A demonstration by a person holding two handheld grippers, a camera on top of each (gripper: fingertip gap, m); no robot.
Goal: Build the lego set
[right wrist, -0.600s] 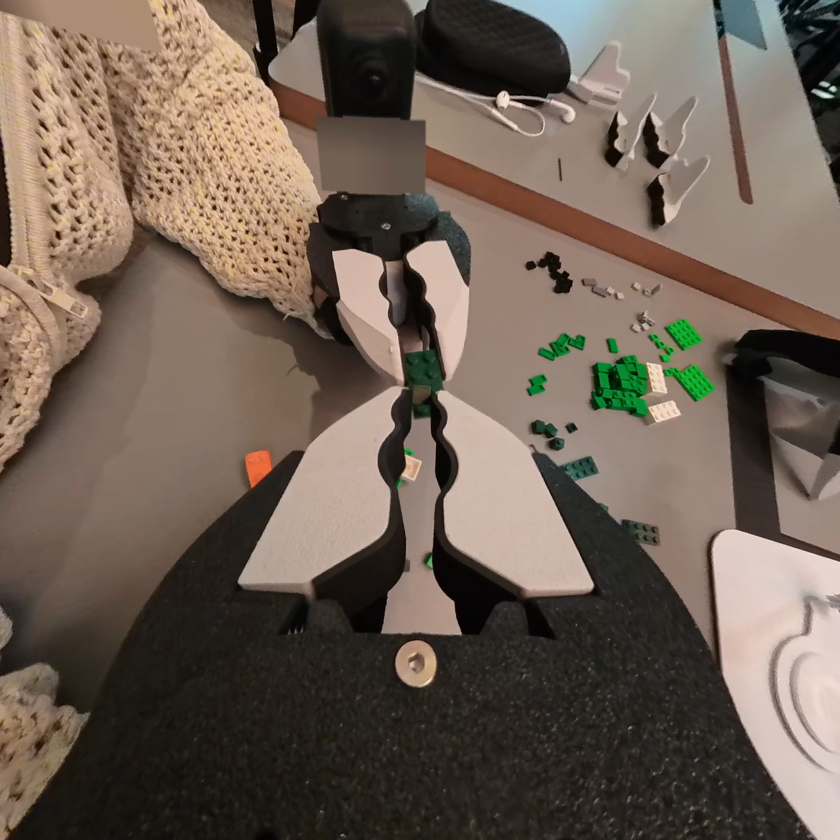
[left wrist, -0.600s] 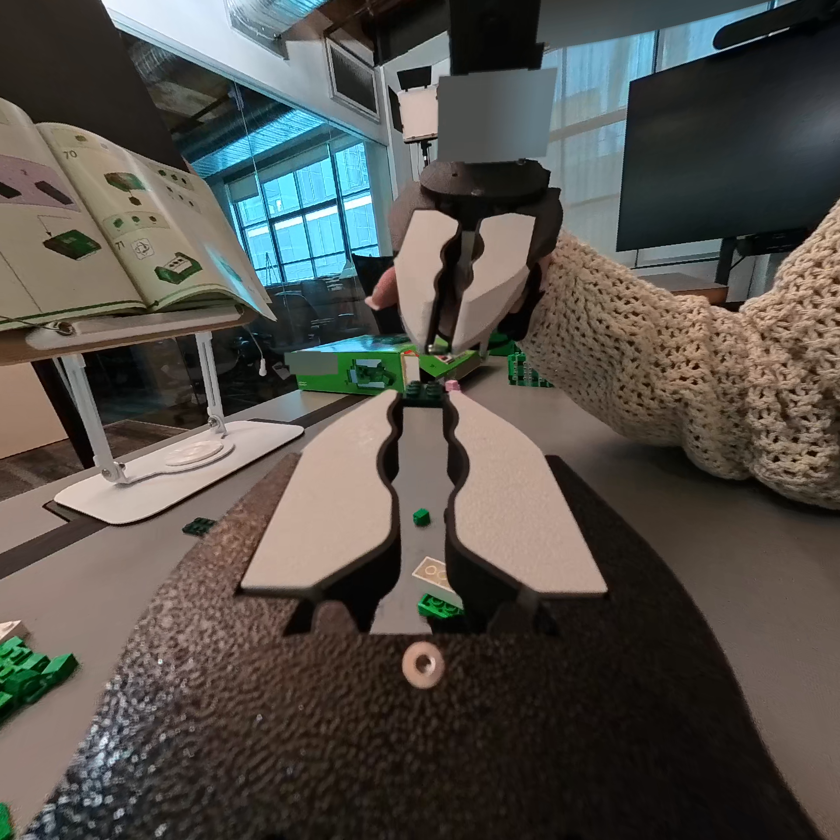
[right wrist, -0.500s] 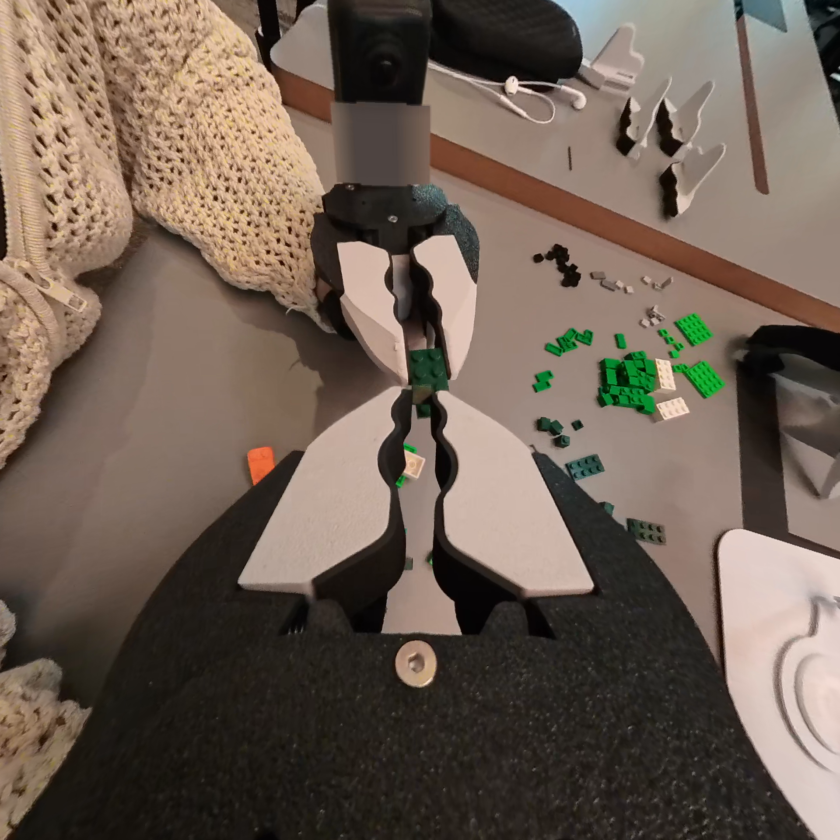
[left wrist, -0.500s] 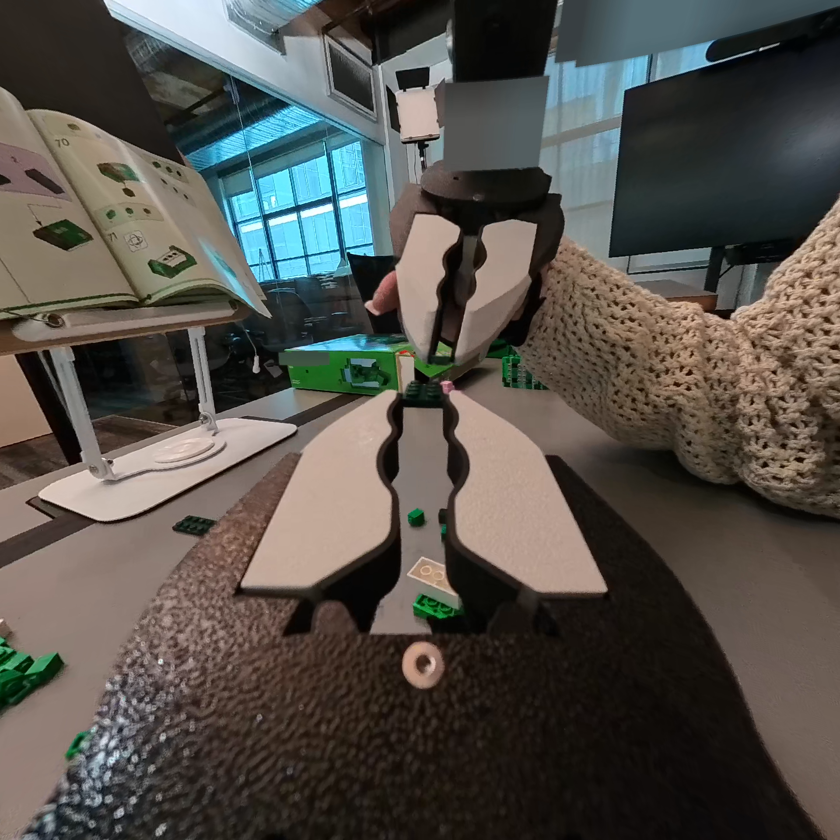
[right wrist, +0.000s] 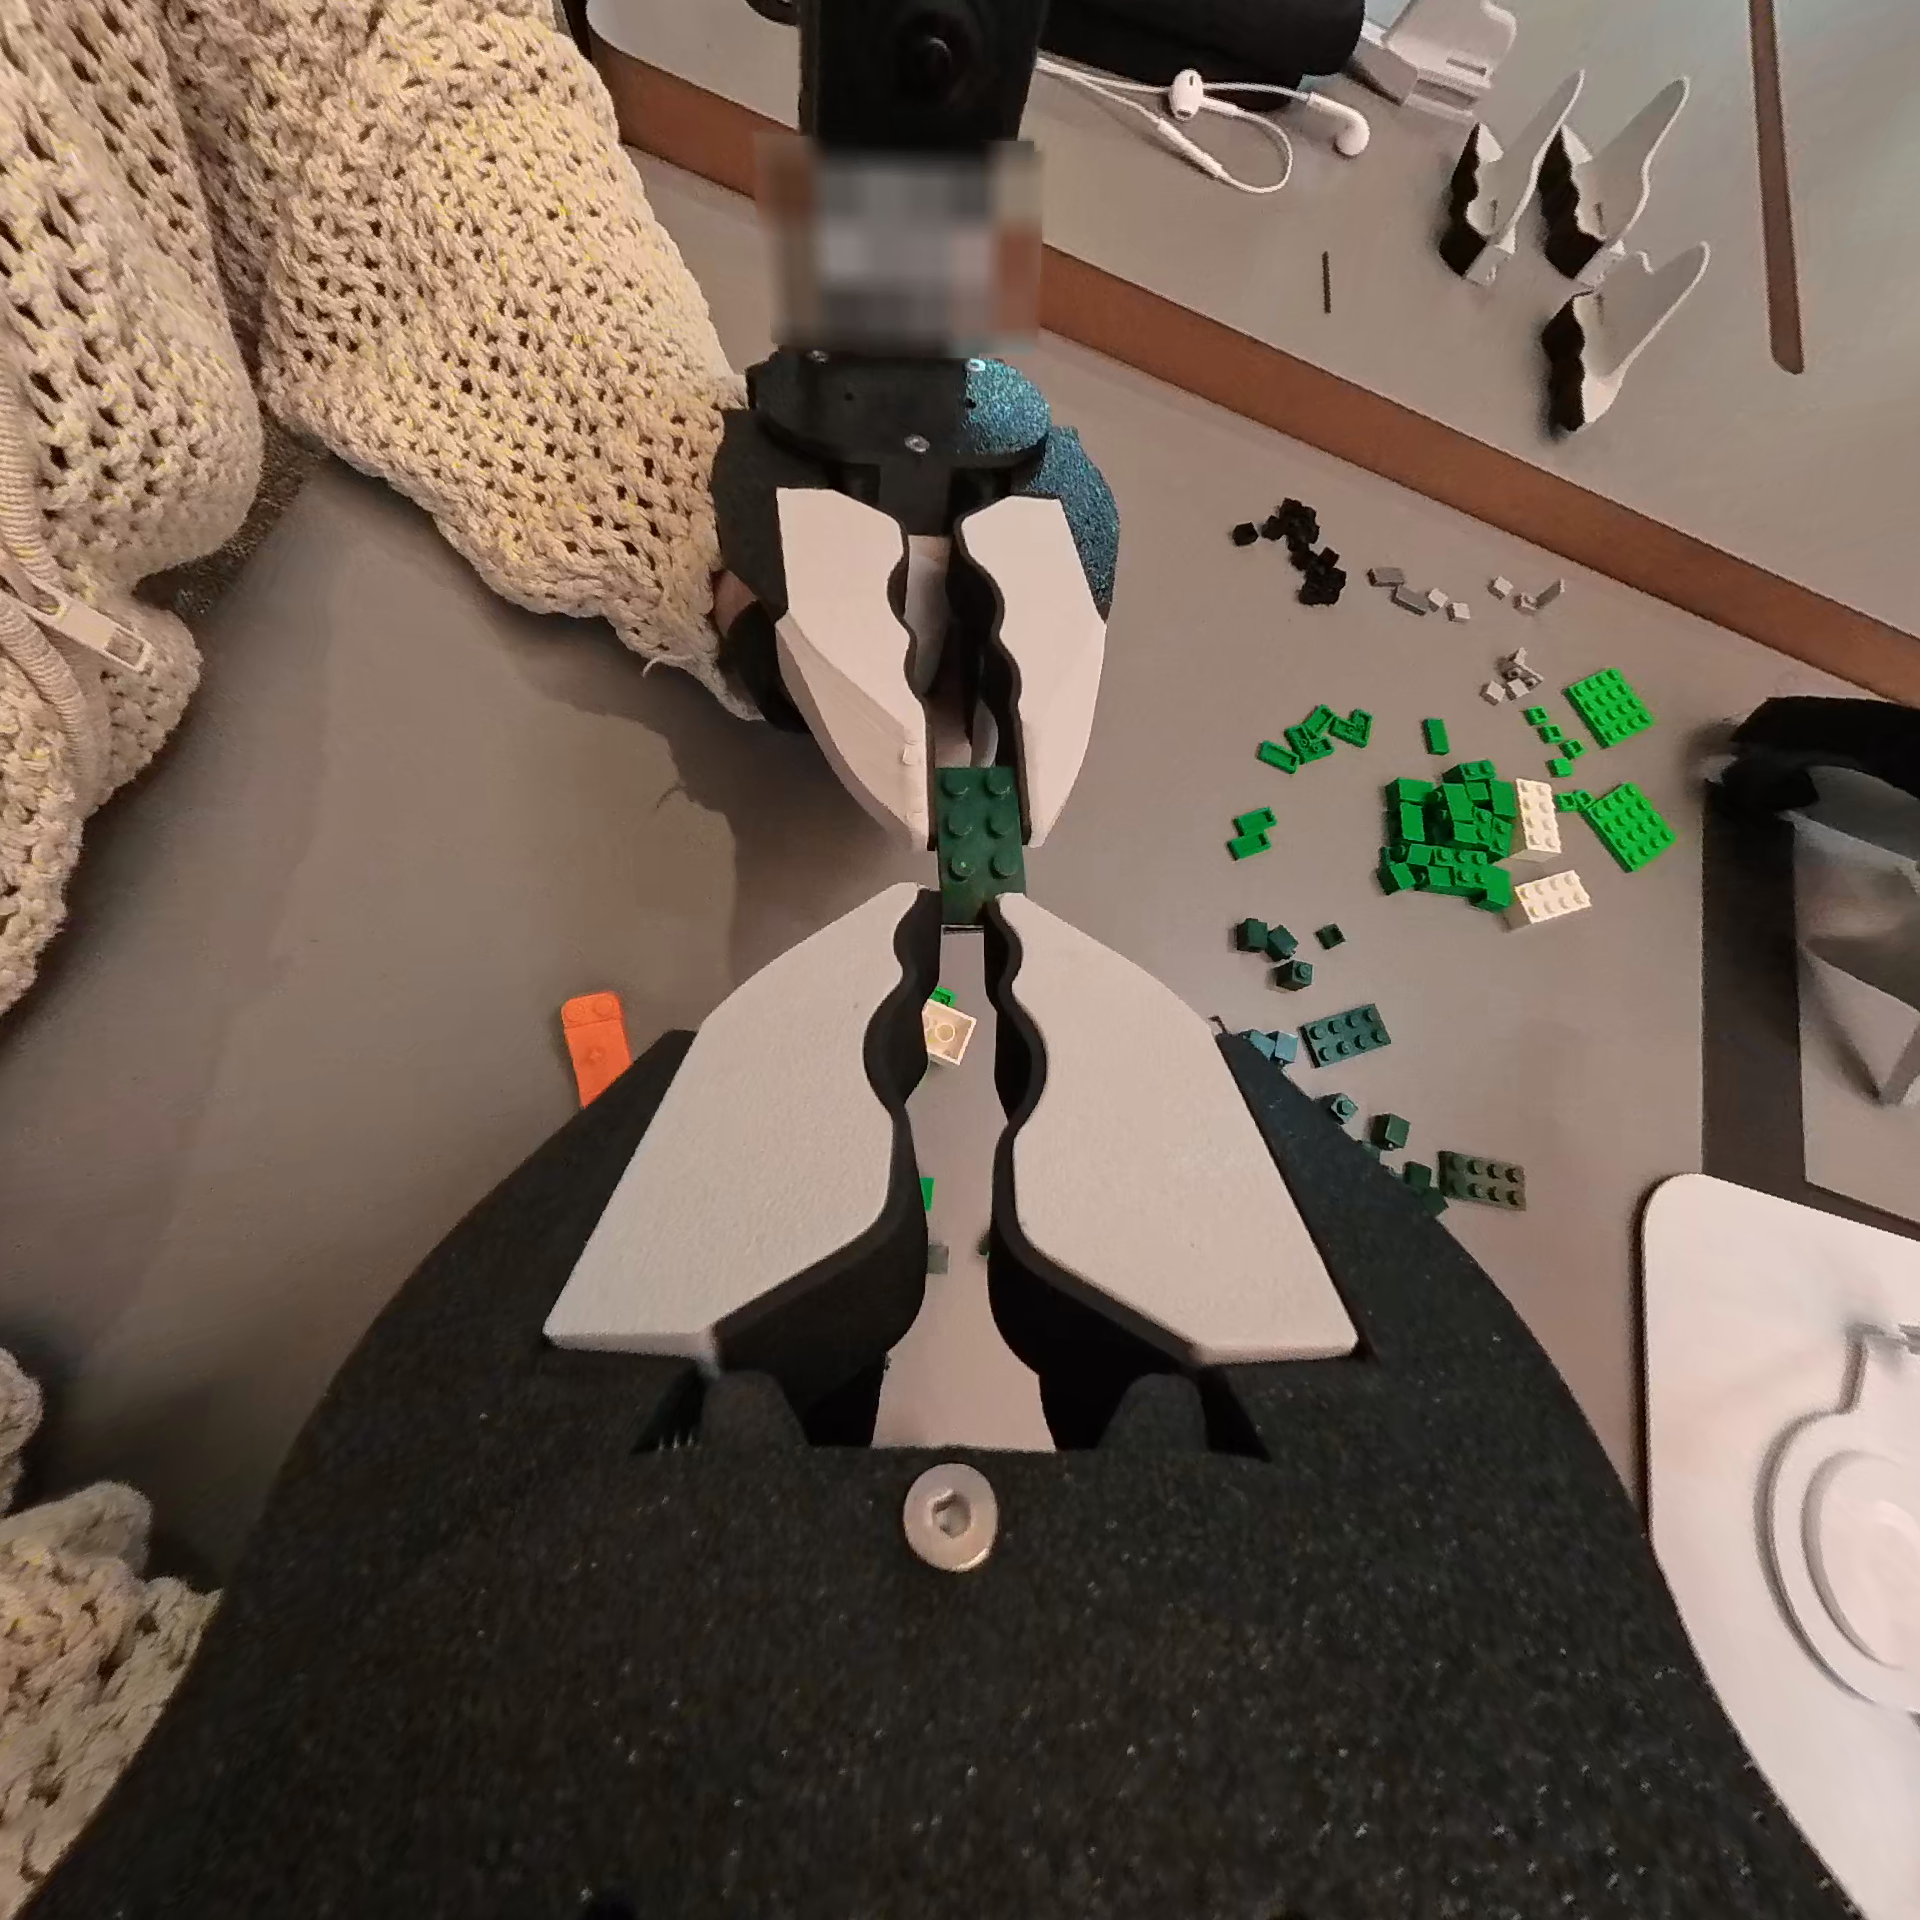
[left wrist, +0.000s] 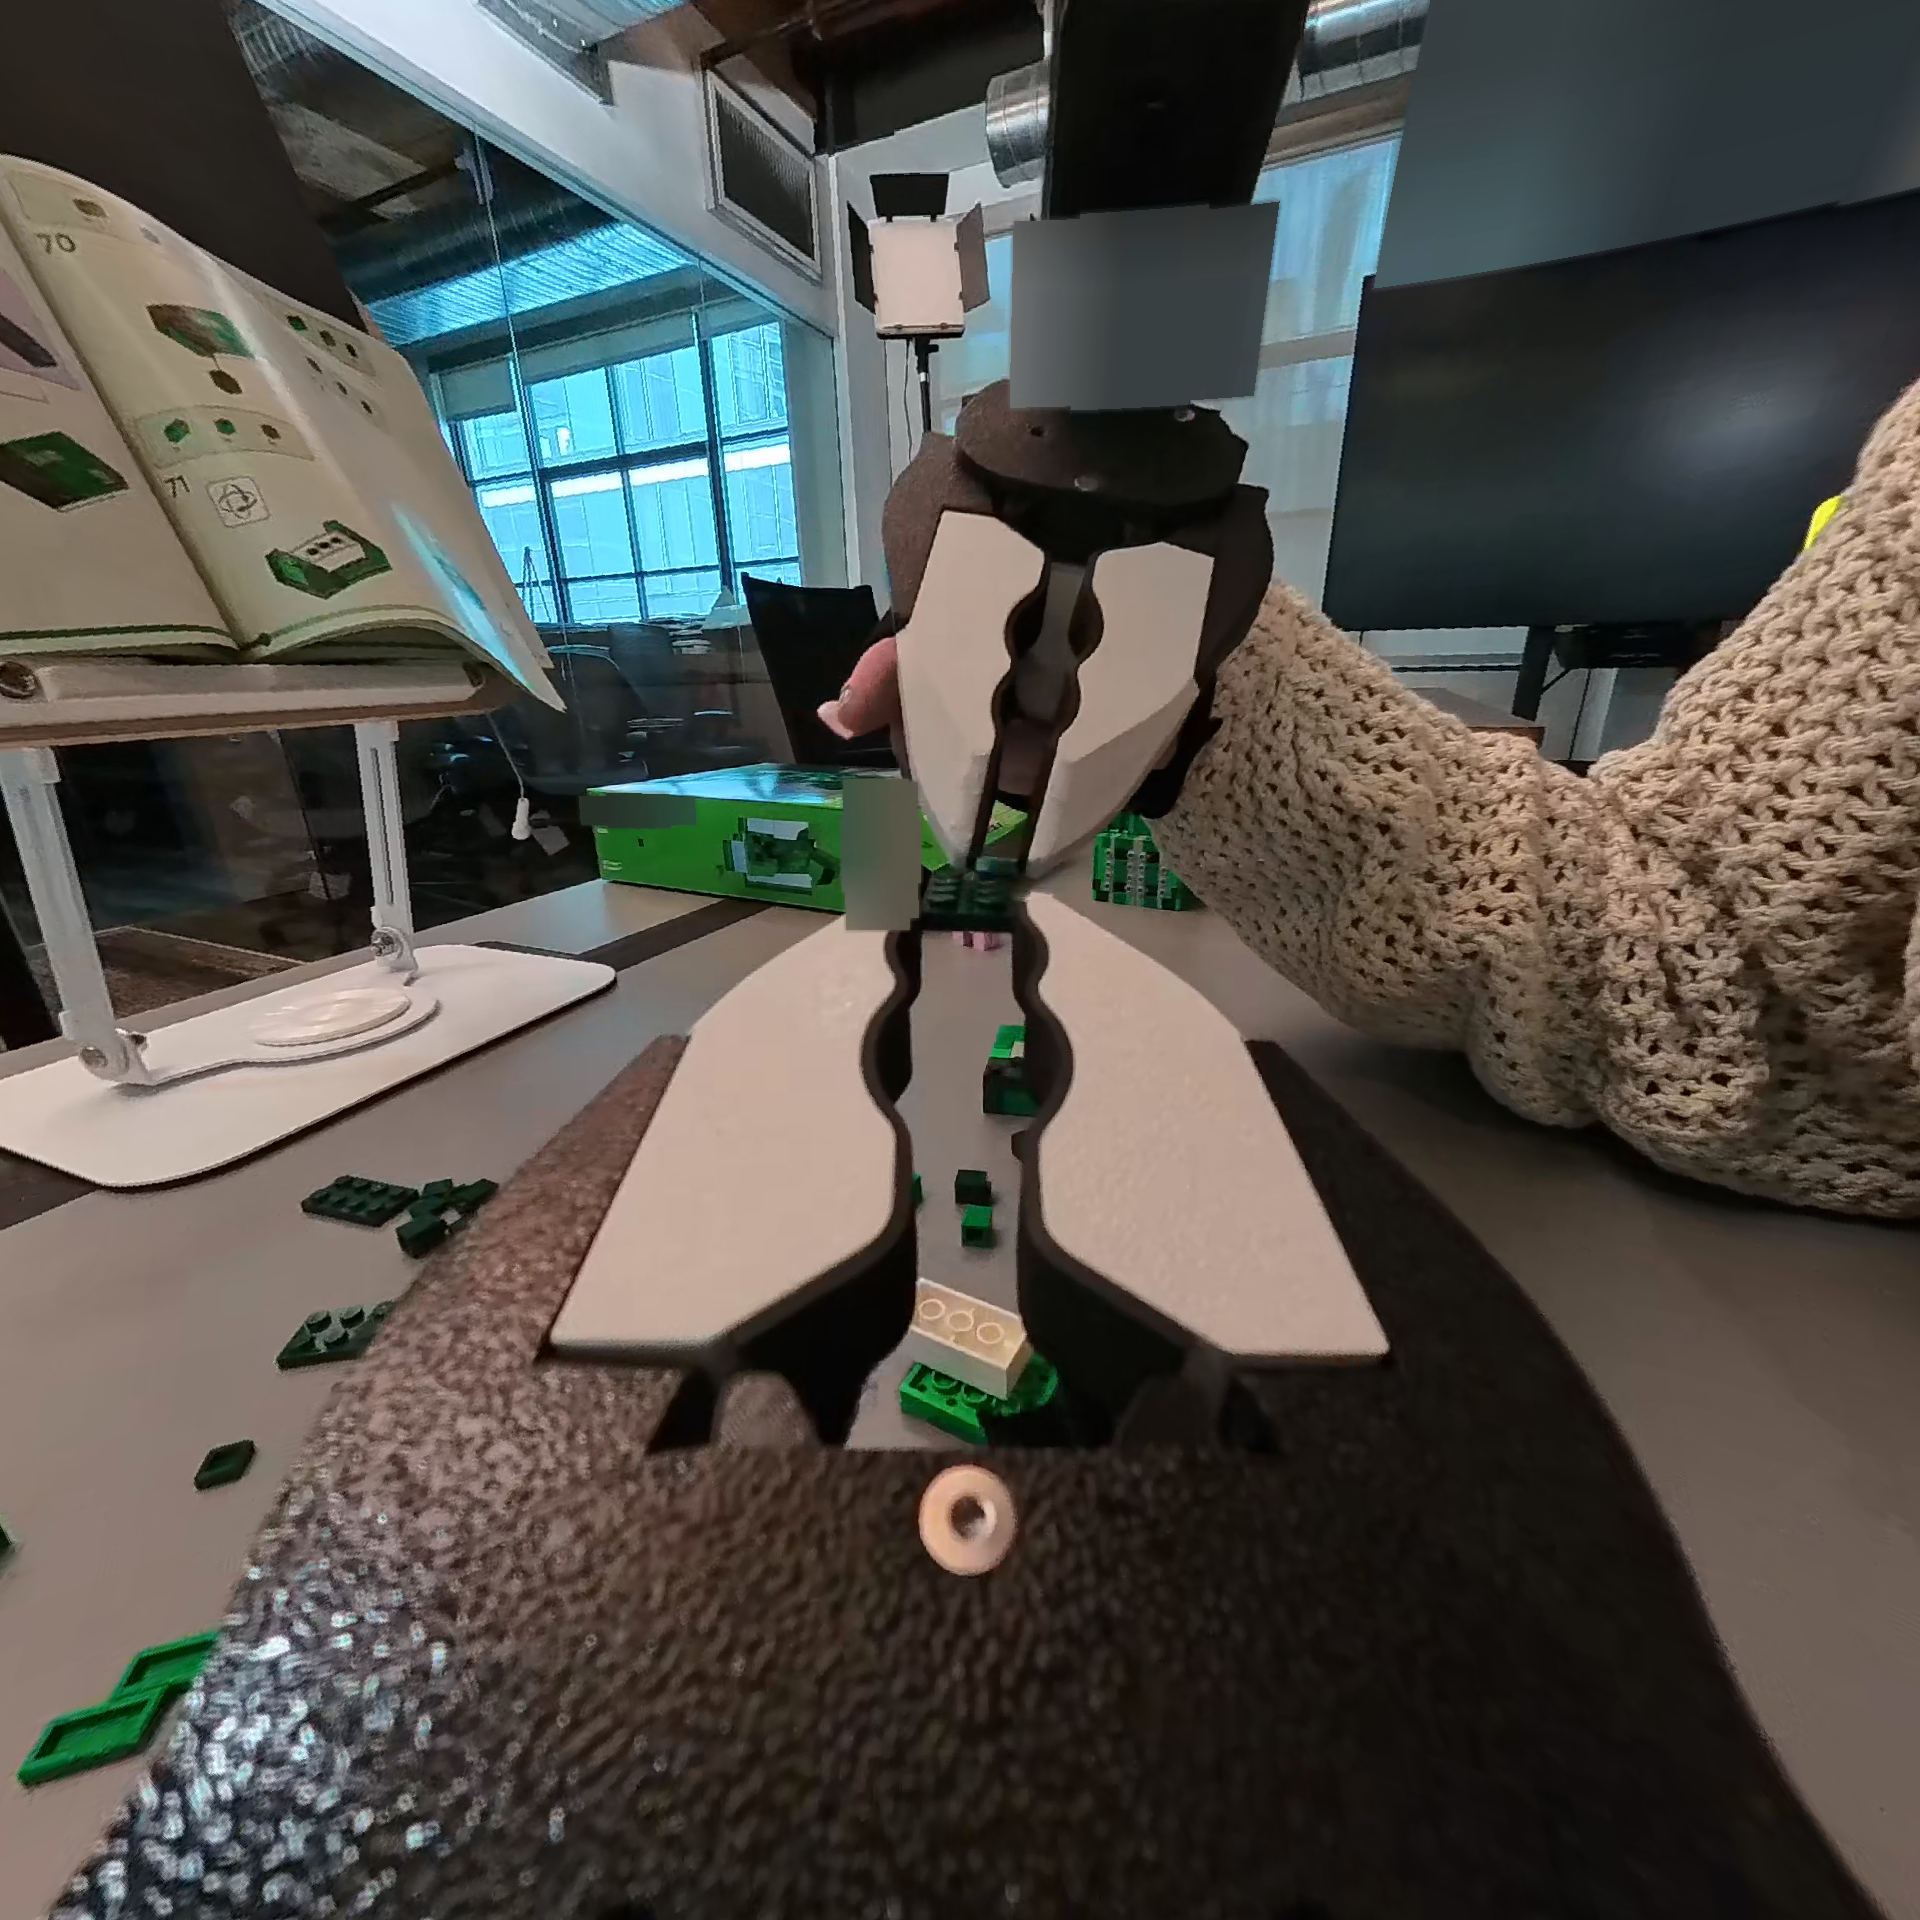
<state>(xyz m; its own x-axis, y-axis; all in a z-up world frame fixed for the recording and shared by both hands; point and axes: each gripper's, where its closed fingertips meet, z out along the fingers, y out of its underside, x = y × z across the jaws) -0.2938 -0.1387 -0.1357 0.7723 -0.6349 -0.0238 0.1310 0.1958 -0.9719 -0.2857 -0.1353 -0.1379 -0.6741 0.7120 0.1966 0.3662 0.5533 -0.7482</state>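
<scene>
Dark green studded plate point(right wrist: 980, 840), level, between claw tips

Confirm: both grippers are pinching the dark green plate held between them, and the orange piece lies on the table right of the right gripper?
Wrong side. In the right wrist view the orange piece lies on the table left of the right gripper, not right. The rest holds: the left gripper and the right one each pinch an end of the dark green plate.

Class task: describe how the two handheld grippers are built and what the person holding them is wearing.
Each gripper, left and right, has a black, rough-textured body, a silver bolt near the camera and two flat pale grey fingers with wavy black inner edges. A black camera block sits above each. The person wears a cream, open-knit sweater sleeve.
</scene>
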